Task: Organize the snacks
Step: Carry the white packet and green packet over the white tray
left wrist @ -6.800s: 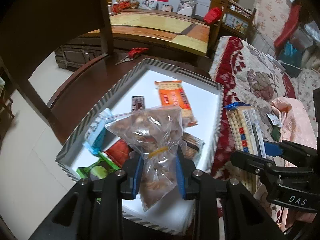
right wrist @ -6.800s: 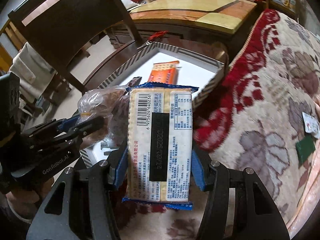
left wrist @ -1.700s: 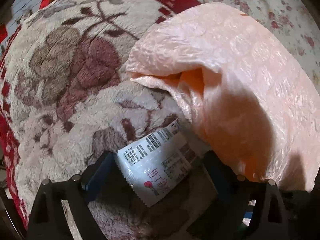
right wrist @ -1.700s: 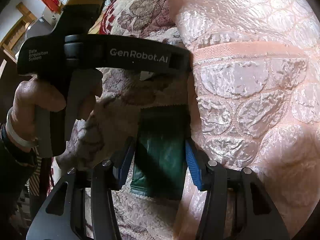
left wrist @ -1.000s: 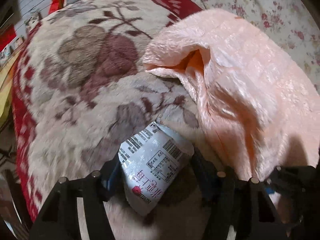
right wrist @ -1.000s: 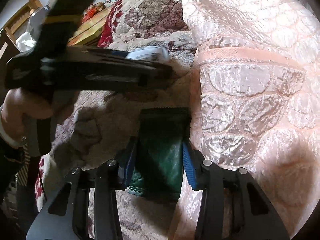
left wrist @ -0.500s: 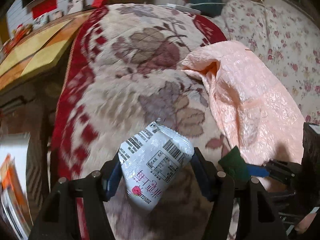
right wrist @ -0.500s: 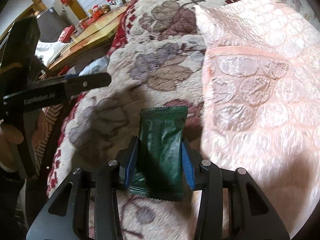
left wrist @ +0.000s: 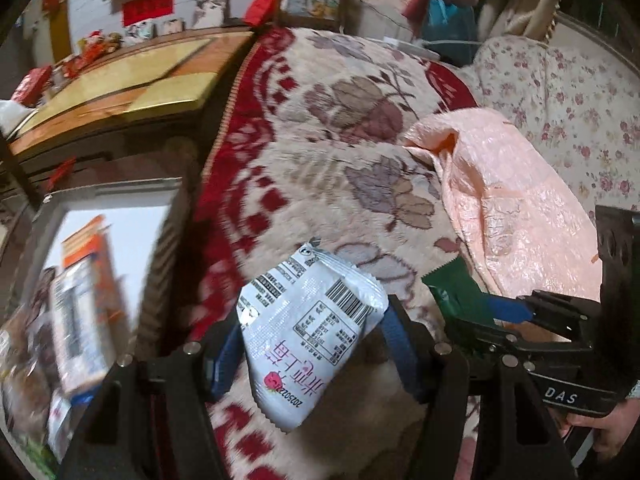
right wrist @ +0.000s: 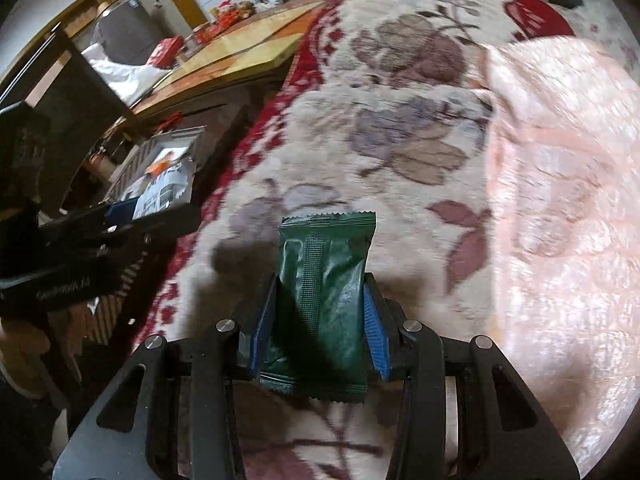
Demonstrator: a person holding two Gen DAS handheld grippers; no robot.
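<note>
- Nearest to you, your left gripper (left wrist: 312, 340) is pinching the white snack packet (left wrist: 310, 332) by its two side edges, its barcode side up, lifted off the floral blanket (left wrist: 320, 168).
- Your right gripper (right wrist: 320, 320) is clamped on the dark green packet (right wrist: 324, 304), which stands up between the blue pads, also clear of the blanket; in the left wrist view it shows just right of the white packet.
- Judged from this, you are in the carry step: both packets are picked up and need to go to the box.
- Beyond the blanket's red border, to the left, sits the striped-rim box (left wrist: 120, 188) with other snacks (left wrist: 80, 280) already inside, blurred.
- Next, swing both grippers left over that rim, lower each packet onto a bare white patch of the box floor, and only then spread the jaws.
- The pink quilted cloth (left wrist: 516, 216) lies farther right and plays no part.
</note>
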